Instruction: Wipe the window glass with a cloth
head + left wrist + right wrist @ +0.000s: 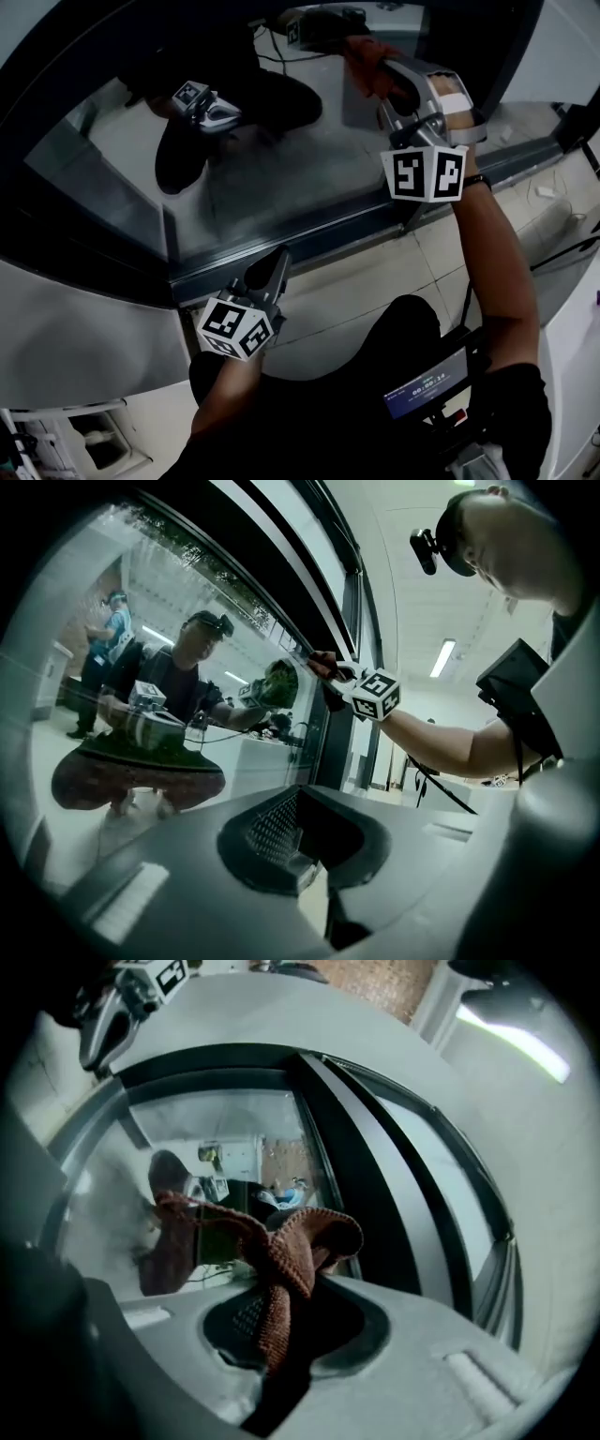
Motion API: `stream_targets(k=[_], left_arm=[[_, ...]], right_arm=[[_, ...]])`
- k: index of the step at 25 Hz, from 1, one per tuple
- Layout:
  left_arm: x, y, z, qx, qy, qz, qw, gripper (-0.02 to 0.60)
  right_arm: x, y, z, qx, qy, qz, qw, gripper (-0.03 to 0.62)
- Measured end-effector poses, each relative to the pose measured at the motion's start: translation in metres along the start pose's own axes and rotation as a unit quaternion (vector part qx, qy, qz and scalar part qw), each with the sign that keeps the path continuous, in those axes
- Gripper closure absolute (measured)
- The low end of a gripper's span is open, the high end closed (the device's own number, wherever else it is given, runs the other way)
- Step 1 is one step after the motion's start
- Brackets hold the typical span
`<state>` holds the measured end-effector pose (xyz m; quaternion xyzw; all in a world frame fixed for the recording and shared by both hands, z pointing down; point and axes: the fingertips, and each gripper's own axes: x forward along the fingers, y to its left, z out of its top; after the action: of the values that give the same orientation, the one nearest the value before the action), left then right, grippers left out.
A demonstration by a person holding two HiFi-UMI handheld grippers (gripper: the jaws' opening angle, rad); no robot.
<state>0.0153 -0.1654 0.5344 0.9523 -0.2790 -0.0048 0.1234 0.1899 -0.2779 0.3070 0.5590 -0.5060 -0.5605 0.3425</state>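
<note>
Right gripper view: cloth (278, 1274) lengthwise along jaws

It looks like an indoor lab or office-type workspace, not a home. A large glass pane (281, 159) sits in a heavy dark metal frame (309, 242) that reaches down to a pale tiled floor (375, 281). A long fluorescent tube light (443, 657) hangs on a plain white ceiling (403, 555). Loose black cables (562, 255) trail over the tiles, and a small lit digital readout (427, 386) hangs on the person.

Pale tiled floor (375, 292) with a black cable (565, 254) lying across it.
</note>
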Motion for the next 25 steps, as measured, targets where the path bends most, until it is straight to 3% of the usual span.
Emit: stream_targets(k=[3, 8, 13, 25], left_arm=[[-0.001, 0.000, 0.005, 0.004, 0.001, 0.004, 1.0000, 0.565], [-0.003, 0.000, 0.006, 0.004, -0.002, 0.012, 0.9999, 0.565], [-0.006, 0.006, 0.001, 0.001, -0.001, 0.019, 0.9998, 0.565], [-0.003, 0.004, -0.007, -0.001, 0.006, 0.011, 0.9999, 0.565]], right_arm=[[0.016, -0.027, -0.004, -0.056, 0.001, -0.043, 0.998, 0.553], [0.037, -0.024, -0.004, -0.114, -0.009, -0.048, 0.992, 0.553], [0.035, -0.008, -0.007, -0.119, -0.015, -0.051, 0.991, 0.553], [0.015, 0.066, -0.010, -0.100, -0.024, -0.004, 0.995, 0.553]])
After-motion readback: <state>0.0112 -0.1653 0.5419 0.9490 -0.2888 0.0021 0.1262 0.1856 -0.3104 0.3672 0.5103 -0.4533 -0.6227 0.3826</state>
